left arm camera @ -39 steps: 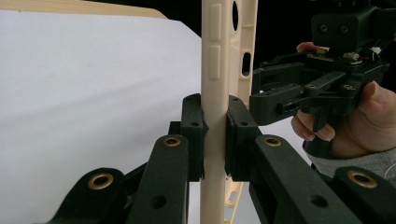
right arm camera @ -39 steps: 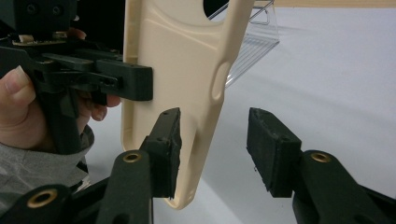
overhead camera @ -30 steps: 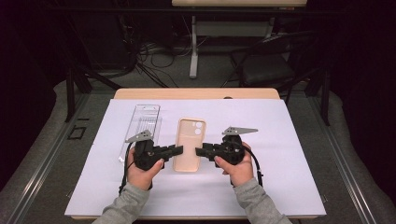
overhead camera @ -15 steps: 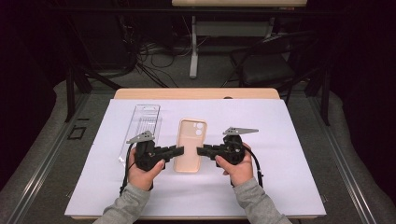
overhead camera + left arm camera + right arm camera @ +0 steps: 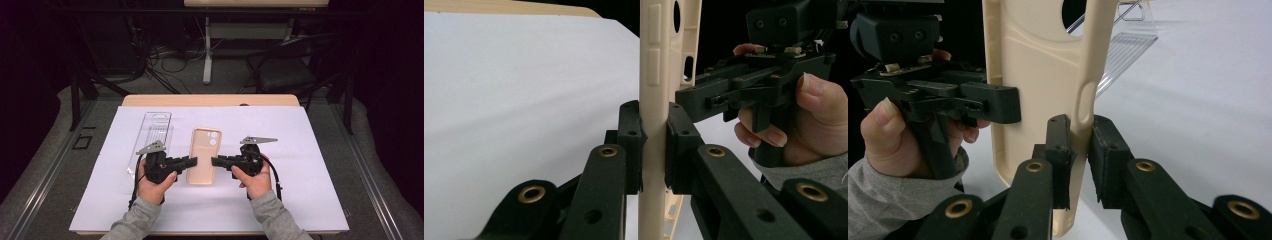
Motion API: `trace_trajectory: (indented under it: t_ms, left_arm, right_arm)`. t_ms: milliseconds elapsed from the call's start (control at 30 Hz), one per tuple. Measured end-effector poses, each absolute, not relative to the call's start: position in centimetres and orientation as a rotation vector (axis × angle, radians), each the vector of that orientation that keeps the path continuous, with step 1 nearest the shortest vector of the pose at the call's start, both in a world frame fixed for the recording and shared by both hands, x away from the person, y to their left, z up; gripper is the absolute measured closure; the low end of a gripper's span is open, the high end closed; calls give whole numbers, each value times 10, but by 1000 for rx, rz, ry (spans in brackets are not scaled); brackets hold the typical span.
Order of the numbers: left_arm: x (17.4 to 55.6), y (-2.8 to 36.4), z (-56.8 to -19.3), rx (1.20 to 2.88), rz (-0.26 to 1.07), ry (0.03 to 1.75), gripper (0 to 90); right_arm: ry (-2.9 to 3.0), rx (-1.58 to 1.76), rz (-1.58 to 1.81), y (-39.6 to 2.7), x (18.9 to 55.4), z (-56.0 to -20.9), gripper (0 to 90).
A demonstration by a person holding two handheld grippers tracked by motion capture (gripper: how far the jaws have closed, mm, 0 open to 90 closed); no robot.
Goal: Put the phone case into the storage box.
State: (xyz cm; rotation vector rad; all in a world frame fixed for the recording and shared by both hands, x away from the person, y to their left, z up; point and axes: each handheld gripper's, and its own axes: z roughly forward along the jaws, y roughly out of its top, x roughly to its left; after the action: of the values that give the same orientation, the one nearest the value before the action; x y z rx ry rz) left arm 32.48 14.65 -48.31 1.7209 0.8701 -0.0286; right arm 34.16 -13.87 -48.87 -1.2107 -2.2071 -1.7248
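White sheet covers bench [image 5: 300, 200]. Beige phone case [image 5: 204, 155] at centre, between both hands. Left hand-held gripper [image 5: 192, 161] clamps left side wall; right hand-held gripper [image 5: 216, 161] has been closing onto right wall. Case likely light, flexible; grip edges.

Beige phone case [image 5: 203, 156] with camera cutout, apparently lifted, clamped at both long edges.

Your phone case [image 5: 203, 155] looks like smooth, matt beige plastic (soft, maybe rubbery). The packaging tray [image 5: 153, 136] is clear glossy plastic. White matt paper [image 5: 310, 150] covers your wooden table [image 5: 210, 100]; the fingers [image 5: 630, 145] are matt black plastic.
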Motion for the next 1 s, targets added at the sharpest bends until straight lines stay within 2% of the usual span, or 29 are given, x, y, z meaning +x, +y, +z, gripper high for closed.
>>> trace_trajectory:
  t_ms: [1000]
  left_arm:
    - [325, 146, -484, 1723, -32, 864, 808]
  right_arm:
    - [-2179, -1202, -1724, -141, 343, -490, 817]
